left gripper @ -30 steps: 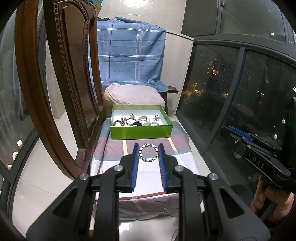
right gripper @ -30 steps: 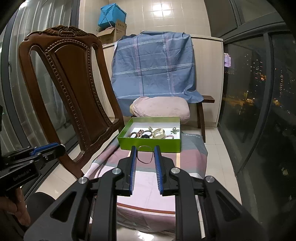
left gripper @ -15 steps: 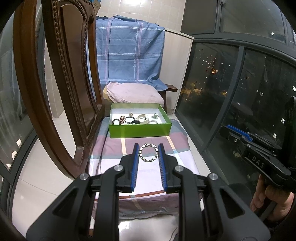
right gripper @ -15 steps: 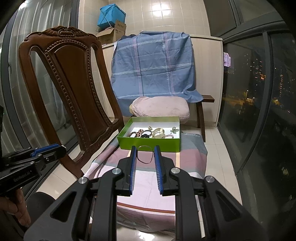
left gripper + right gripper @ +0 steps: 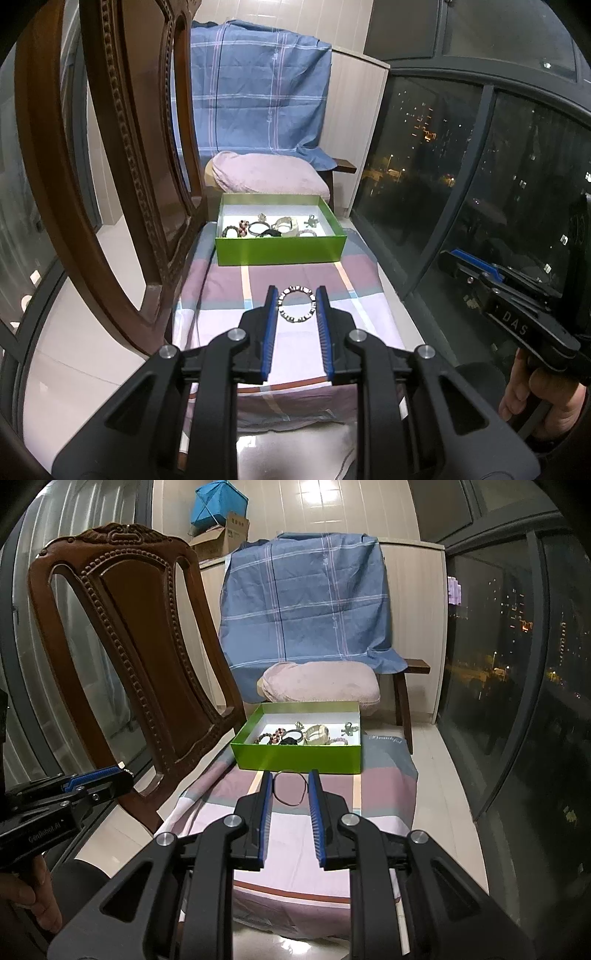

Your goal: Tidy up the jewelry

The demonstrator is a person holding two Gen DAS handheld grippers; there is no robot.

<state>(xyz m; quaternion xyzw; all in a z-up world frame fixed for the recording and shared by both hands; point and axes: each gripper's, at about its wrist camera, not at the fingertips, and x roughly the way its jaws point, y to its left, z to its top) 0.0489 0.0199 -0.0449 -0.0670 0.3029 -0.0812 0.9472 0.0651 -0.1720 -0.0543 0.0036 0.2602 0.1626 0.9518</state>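
A beaded bracelet [image 5: 296, 305] lies on the checked cloth [image 5: 258, 280] in front of a green box [image 5: 280, 253]. The box holds several bracelets and trinkets [image 5: 273, 229]. My left gripper [image 5: 296, 295] is open and empty, held above and short of the bracelet, which shows between its fingers. In the right wrist view the same ring looks thin and dark [image 5: 290, 788], framed by my open, empty right gripper [image 5: 289, 777]. The green box [image 5: 299, 758] sits just behind it. The other gripper shows at the edge of each view [image 5: 495, 291] [image 5: 70, 794].
A carved wooden chair back [image 5: 122, 638] stands close on the left of the cloth-covered seat. A pink cushion [image 5: 321, 683] and a blue checked cloth [image 5: 306, 598] are behind the box. Glass windows [image 5: 461, 177] run along the right side.
The left wrist view has shifted slightly, with the chair back and box drifting a little left. The bracelet and both grippers' opening stay the same.
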